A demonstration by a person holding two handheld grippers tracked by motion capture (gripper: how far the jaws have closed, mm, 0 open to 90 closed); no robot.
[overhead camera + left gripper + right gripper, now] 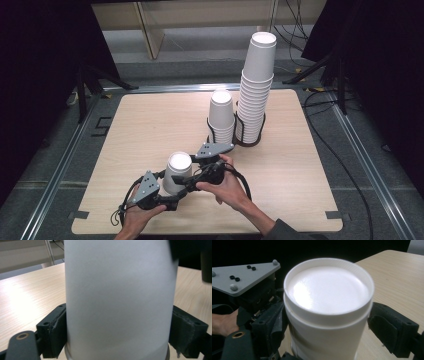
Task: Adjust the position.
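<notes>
no brand, label or writing can be read on anything here: the cups are plain white. your left claw (167,187) is pinching the upturned white cup (177,172) low on its wall; in the left gripper view both black pads press against the cup (120,300) just above its rolled rim. your right claw (192,172) straddles the same cup higher up; in the right gripper view the left pad lies against the cup (328,307) while the right pad stands a little off it, so this claw is spread, not gripping. the cup is at the near middle of the desk (135,130), base upward, between your two hands. behind it, well apart, a short stack of upturned cups (221,117) sits in a black wire holder, and just beside that a tall stack (255,85) leans in a second holder (250,135). cables (350,165) trail on the floor to the right of the desk
</notes>
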